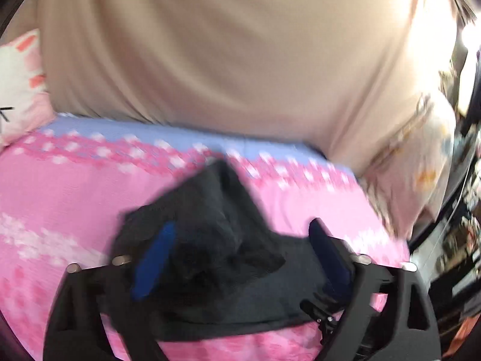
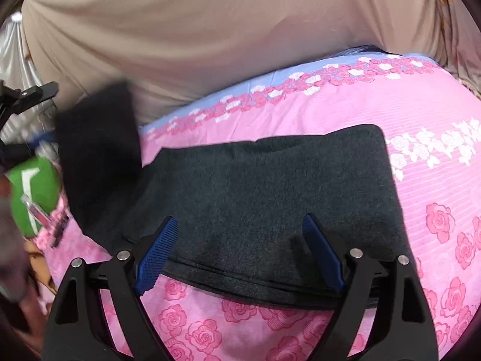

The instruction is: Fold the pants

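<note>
The dark grey pants (image 2: 270, 198) lie partly folded on the pink rose-print bedsheet (image 2: 436, 210), a beige curtain (image 2: 210, 30) behind. The right gripper (image 2: 240, 252) hovers over their near edge, fingers spread apart. The left gripper (image 1: 240, 258) (badly blurred) also stands wide, bunched dark cloth between its fingers.

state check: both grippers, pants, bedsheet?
left gripper: open, fingers astride bunched fabric
right gripper: open, over the near hem
pants: dark, partly folded, flat on right, one end raised at left
bedsheet: pink floral, spread under pants
</note>
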Action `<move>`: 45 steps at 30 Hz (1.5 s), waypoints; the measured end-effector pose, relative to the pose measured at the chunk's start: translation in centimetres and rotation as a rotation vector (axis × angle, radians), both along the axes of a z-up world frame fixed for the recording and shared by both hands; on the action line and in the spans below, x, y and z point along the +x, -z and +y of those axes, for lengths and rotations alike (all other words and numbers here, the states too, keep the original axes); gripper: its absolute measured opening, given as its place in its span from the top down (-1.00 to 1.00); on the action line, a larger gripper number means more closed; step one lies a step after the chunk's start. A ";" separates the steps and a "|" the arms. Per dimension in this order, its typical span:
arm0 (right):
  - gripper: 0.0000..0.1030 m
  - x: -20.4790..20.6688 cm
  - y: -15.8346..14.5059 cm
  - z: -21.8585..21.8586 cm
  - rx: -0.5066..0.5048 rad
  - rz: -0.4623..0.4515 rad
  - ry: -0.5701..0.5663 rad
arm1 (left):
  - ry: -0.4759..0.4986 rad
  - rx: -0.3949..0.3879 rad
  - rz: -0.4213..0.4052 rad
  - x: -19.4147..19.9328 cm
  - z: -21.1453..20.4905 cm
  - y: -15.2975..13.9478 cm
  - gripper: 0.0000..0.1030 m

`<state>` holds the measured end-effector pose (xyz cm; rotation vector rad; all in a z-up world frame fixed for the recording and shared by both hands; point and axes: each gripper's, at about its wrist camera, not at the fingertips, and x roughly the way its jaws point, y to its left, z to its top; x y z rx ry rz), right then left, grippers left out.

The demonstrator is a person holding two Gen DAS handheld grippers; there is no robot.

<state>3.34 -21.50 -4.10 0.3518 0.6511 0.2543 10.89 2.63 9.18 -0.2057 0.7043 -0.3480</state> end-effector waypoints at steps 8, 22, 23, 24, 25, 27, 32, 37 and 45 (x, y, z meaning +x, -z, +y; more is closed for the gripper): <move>-0.71 0.2 -0.3 -3.1 0.150 0.074 -0.058 | -0.089 0.006 0.088 -1.4 1.5 4.5 -0.72; 0.37 8.2 1.5 9.8 0.032 0.229 -0.244 | -0.311 -0.088 0.138 -5.0 15.6 7.6 -0.72; 0.60 8.4 1.0 10.4 0.014 0.225 -0.255 | -0.320 -0.098 0.142 -5.0 16.4 7.8 -0.72; 0.65 8.5 0.5 10.6 0.019 0.215 -0.266 | -0.324 -0.110 0.146 -4.9 16.9 8.0 -0.72; 0.66 8.2 -1.1 10.7 0.027 0.185 -0.280 | -0.327 -0.125 0.152 -4.7 17.5 8.1 -0.72; 0.67 7.3 -4.3 9.9 0.074 0.113 -0.300 | -0.323 -0.140 0.150 -4.6 17.8 7.9 -0.72; 0.67 3.5 -10.1 4.7 0.029 -0.044 -0.206 | -0.270 -0.166 0.129 -4.9 16.6 7.1 -0.72; 0.65 3.5 -1.3 -3.9 -0.033 0.190 0.042 | -0.189 -0.144 0.163 -3.9 12.9 8.3 -0.73; 0.24 3.0 2.0 -6.0 0.122 0.211 0.022 | -0.062 -0.103 0.235 -1.8 5.0 10.0 -0.73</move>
